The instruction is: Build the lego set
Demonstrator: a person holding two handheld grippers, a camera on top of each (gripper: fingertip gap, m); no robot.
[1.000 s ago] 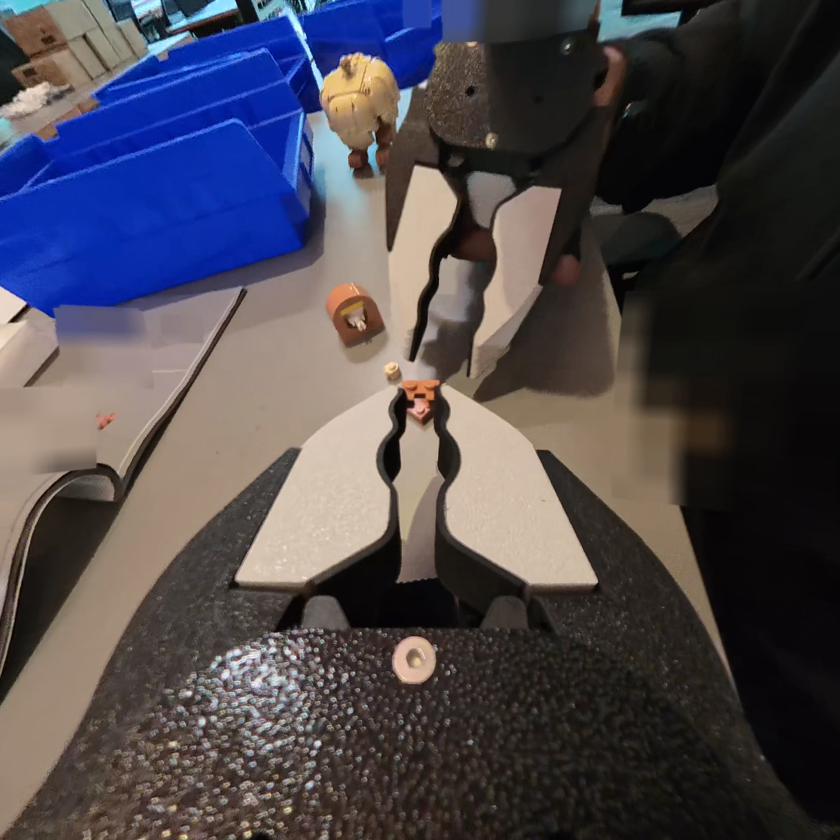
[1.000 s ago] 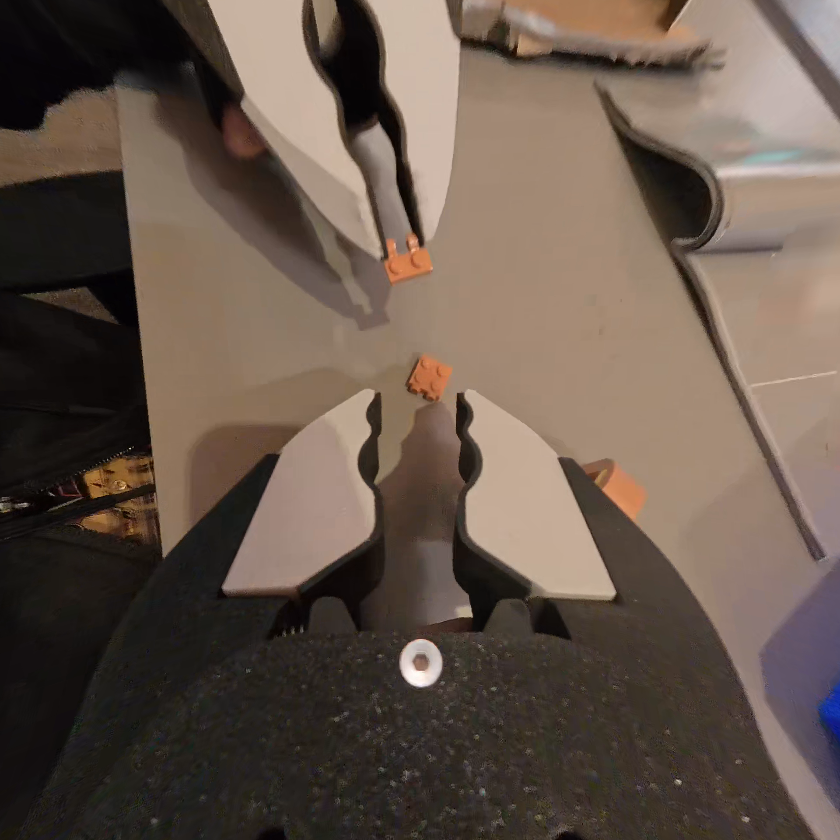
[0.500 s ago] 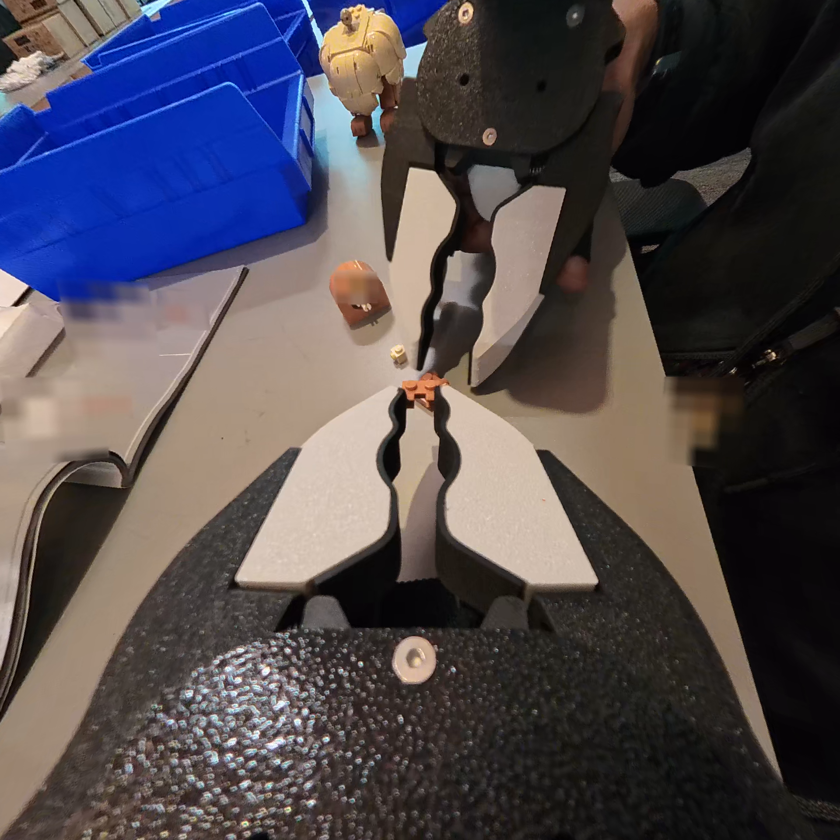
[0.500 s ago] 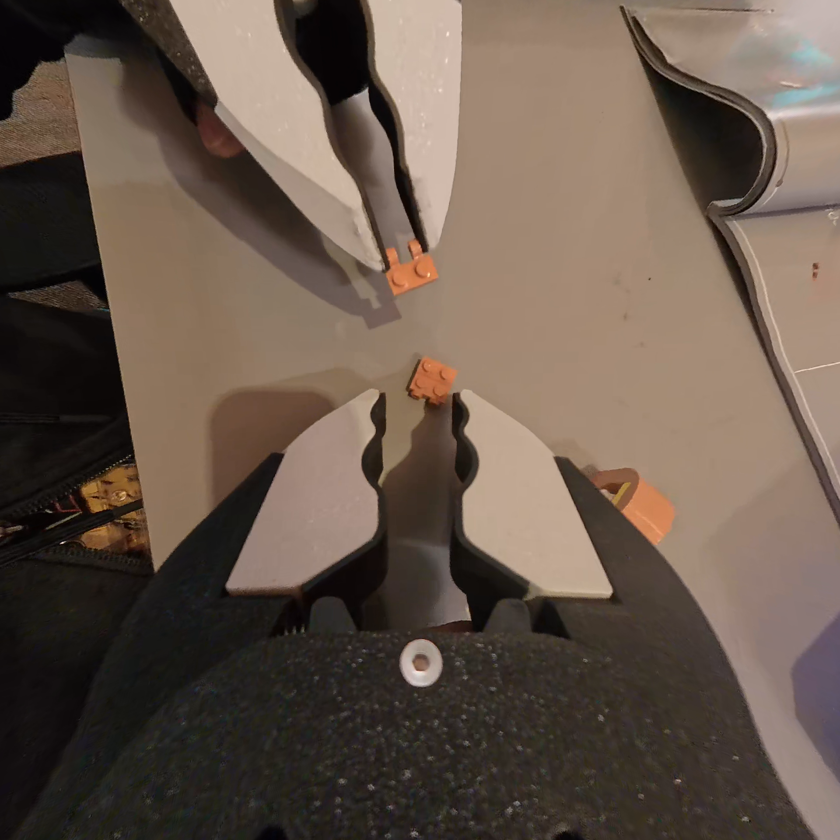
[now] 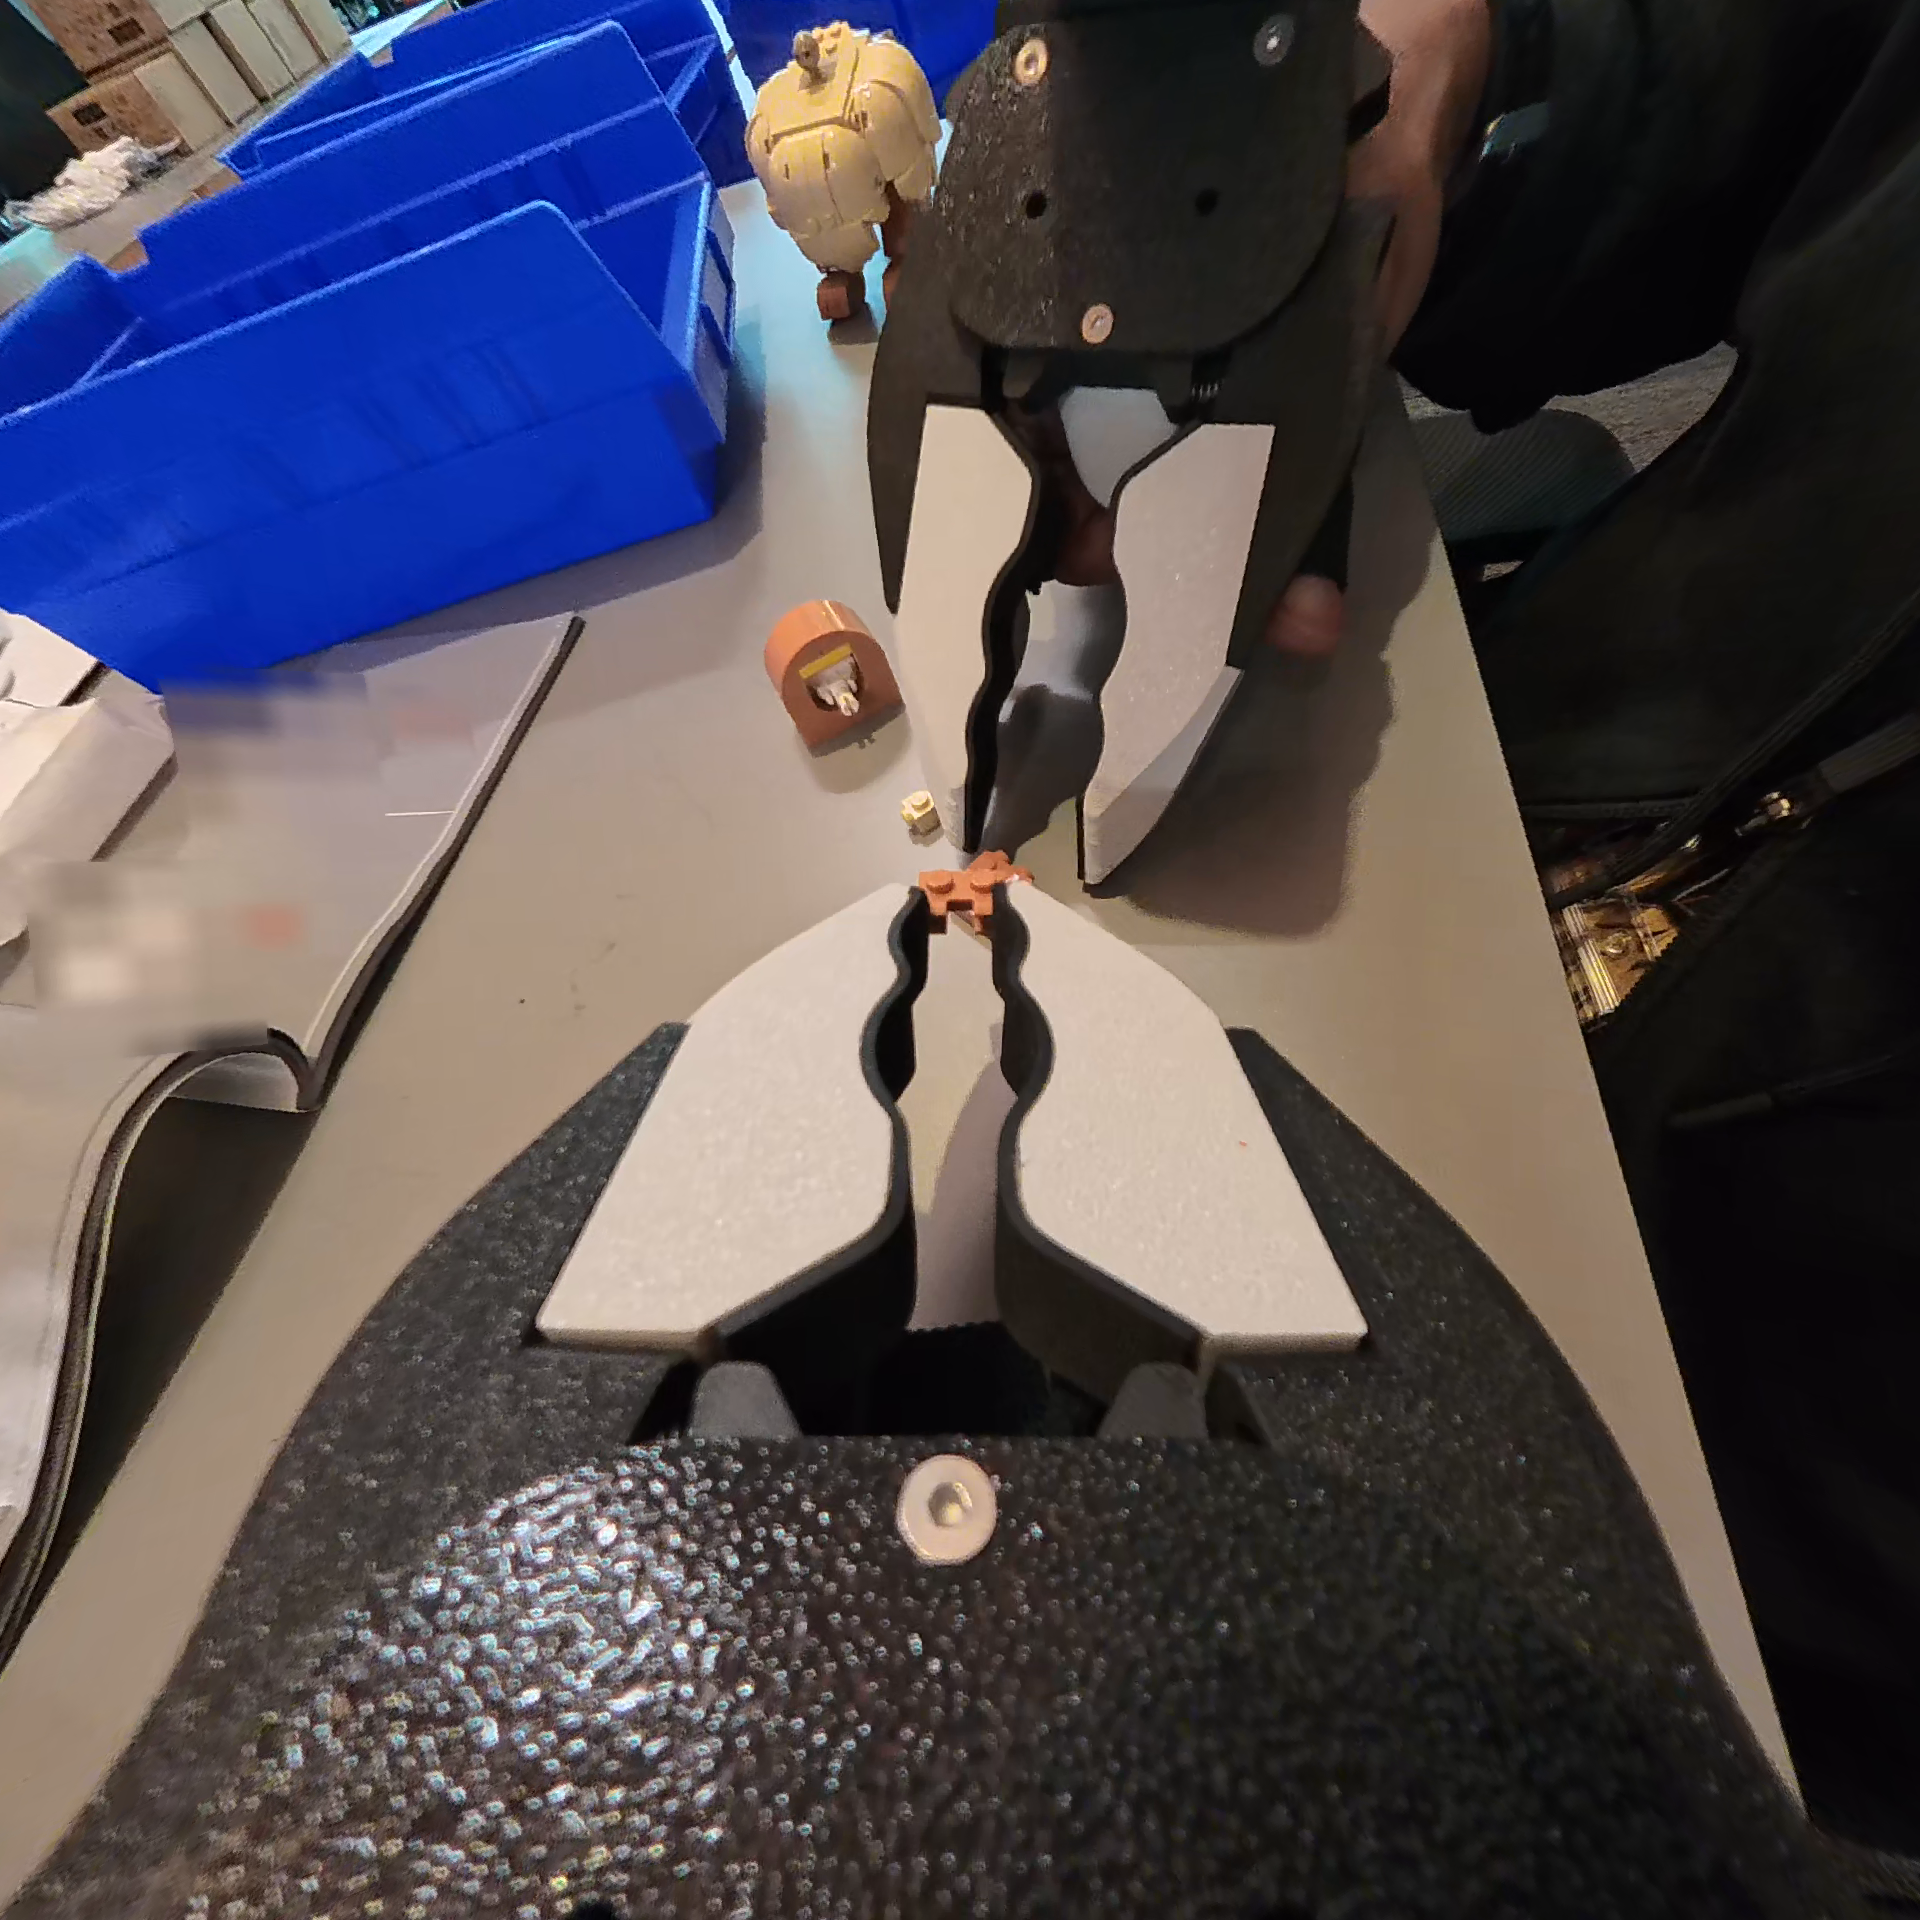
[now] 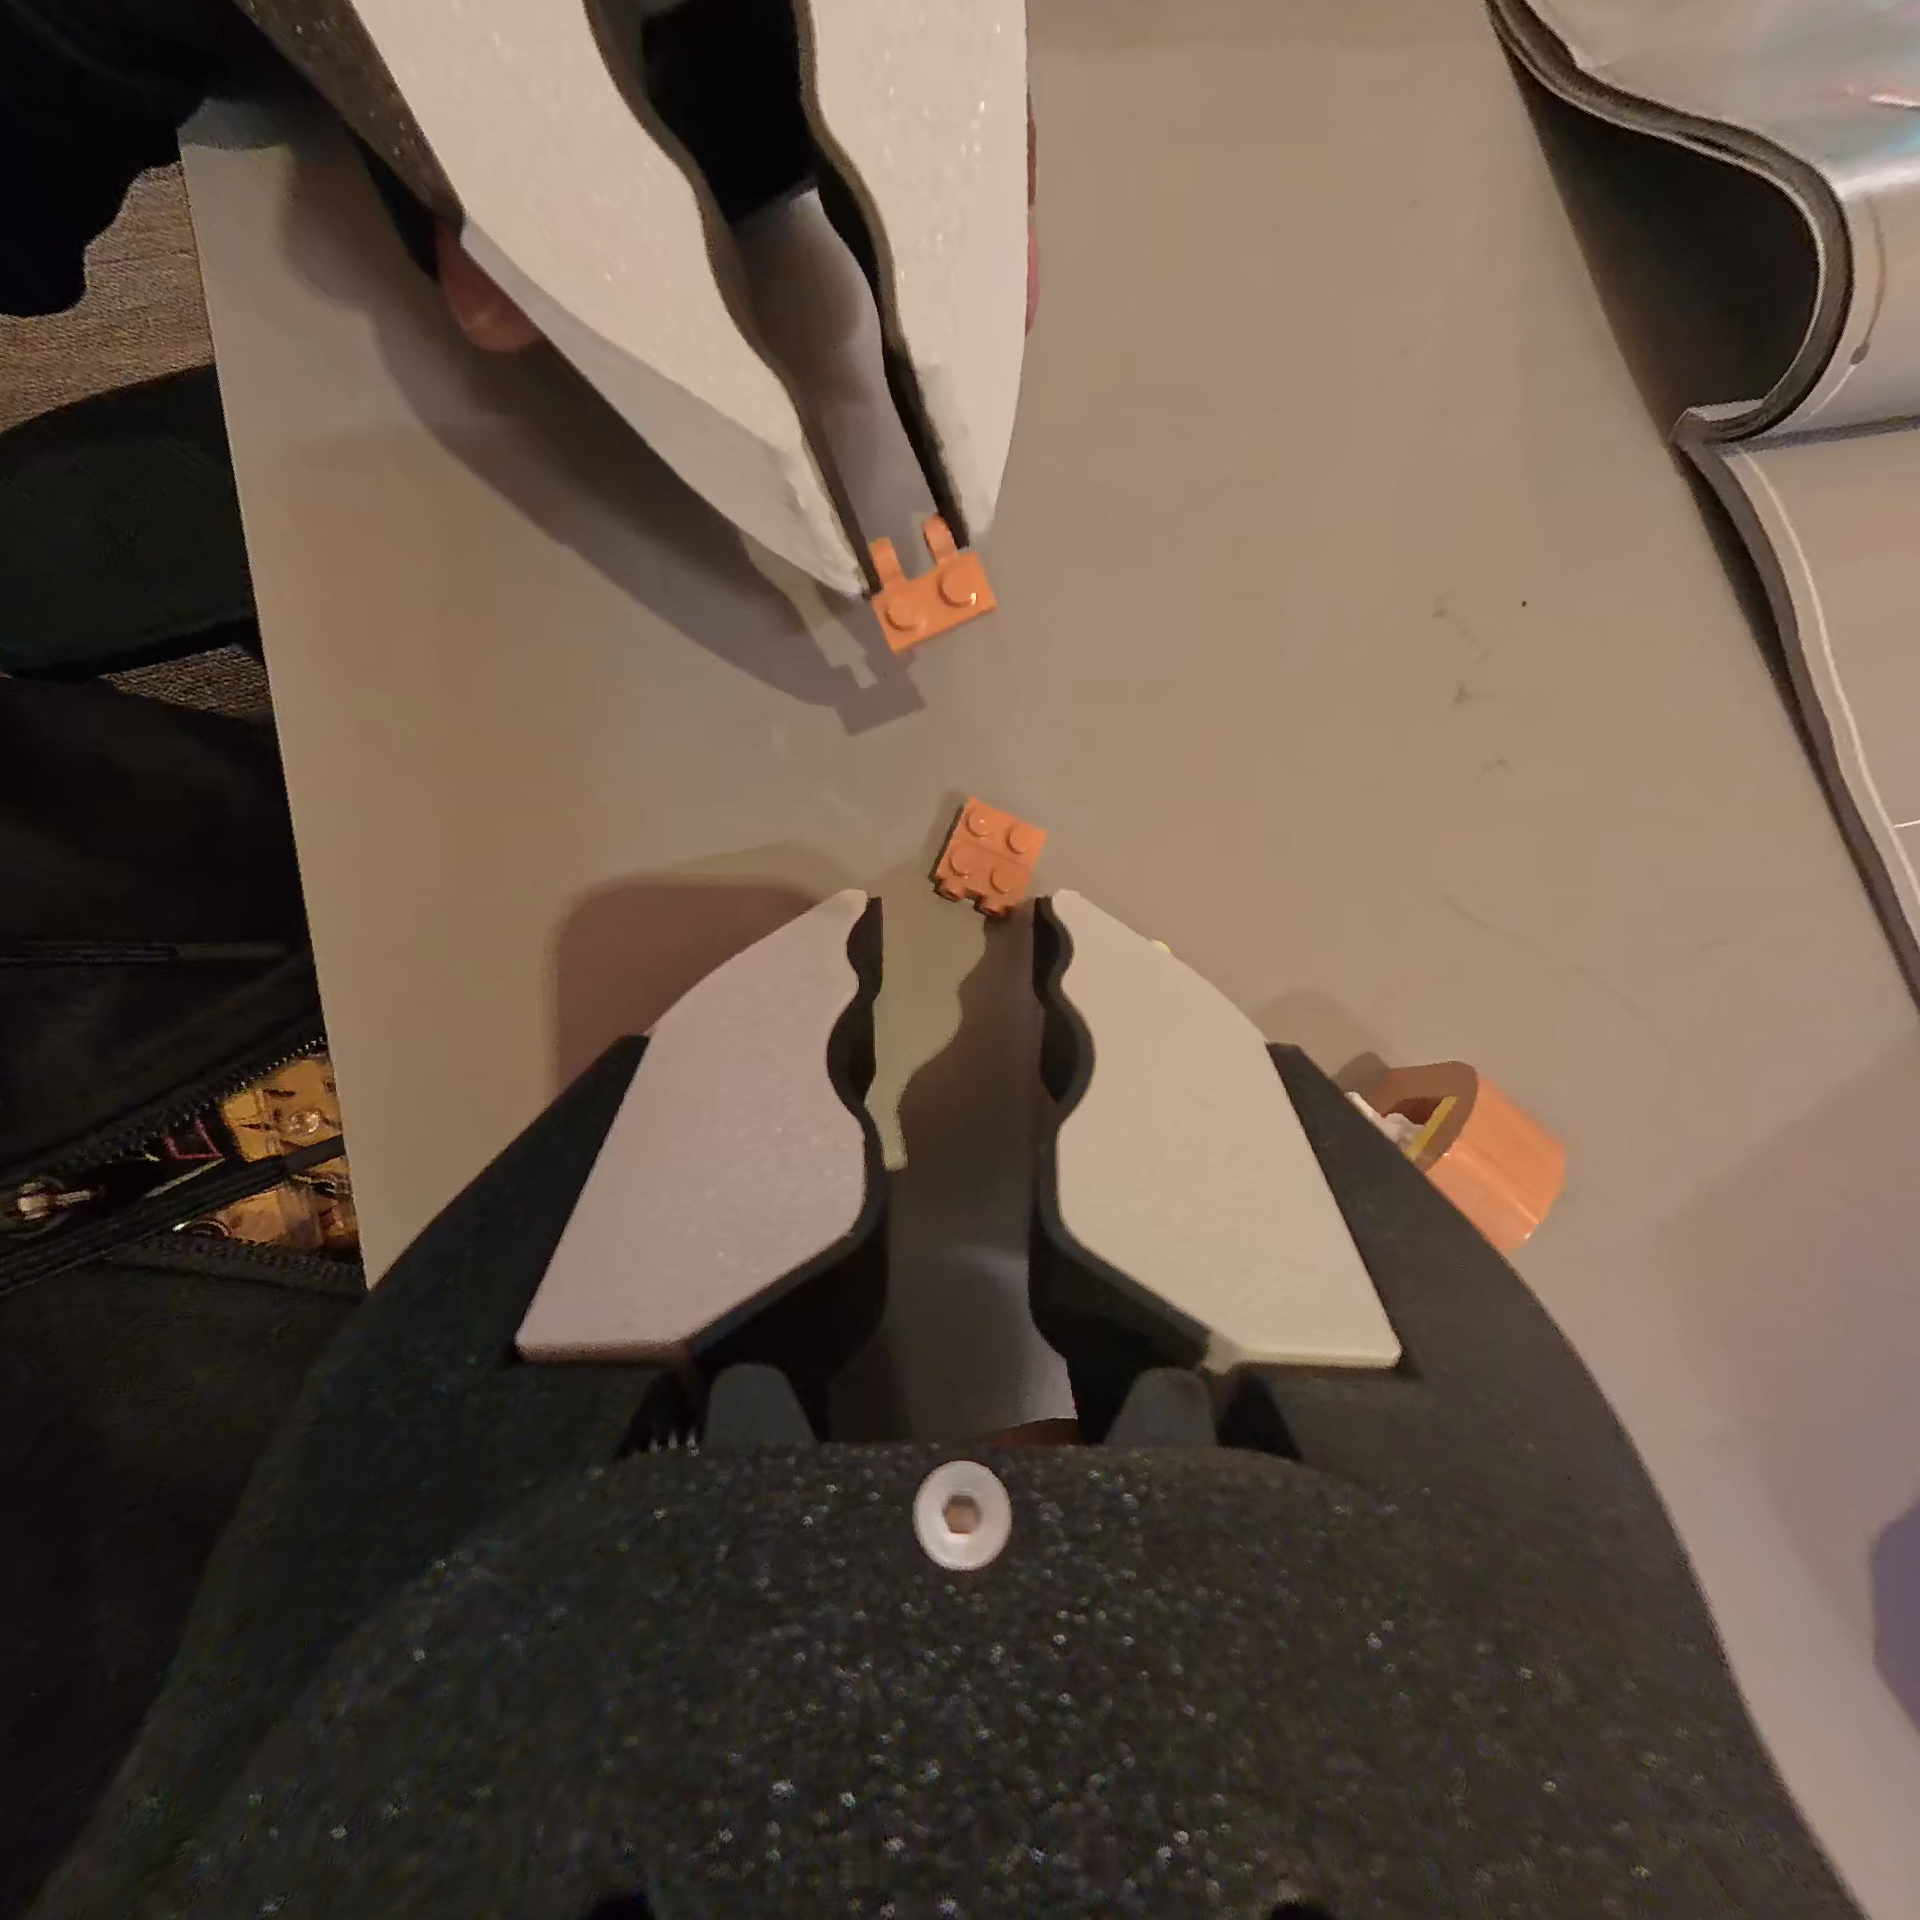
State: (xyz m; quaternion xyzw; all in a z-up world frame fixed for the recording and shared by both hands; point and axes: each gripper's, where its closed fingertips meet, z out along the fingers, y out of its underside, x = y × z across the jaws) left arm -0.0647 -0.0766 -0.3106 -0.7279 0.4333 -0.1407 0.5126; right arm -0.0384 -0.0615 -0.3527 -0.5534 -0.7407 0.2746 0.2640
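Observation:
My left gripper (image 5: 961,906) is shut on a small orange plate with two clips (image 5: 958,894), held by the clip end just above the grey table (image 5: 644,935). The right wrist view shows the same plate (image 6: 932,603) sticking out of the left gripper's tips (image 6: 914,556). My right gripper (image 6: 956,914) is open and holds nothing. It points down at the table, with a small orange four-stud brick (image 6: 989,857) lying just ahead of its tips, closer to the right finger (image 6: 1070,935). In the left wrist view the right gripper (image 5: 1029,852) stands right behind the held plate.
A brown arched piece (image 5: 831,675) and a tiny tan stud (image 5: 920,810) lie left of the right gripper. A beige brick figure (image 5: 842,156) stands at the back. Blue bins (image 5: 364,395) and a grey open booklet (image 5: 312,831) fill the left. A person in dark clothes is on the right. About 6 cm separates my left fingertips from my right. The brown arched piece (image 5: 831,675) sits 7 cm or so from the ends of my right fingers.
The two grippers have drawn closer together. My right gripper's jaws narrowed slightly and moved nearer the four-stud brick. The left gripper kept hold of the plate.

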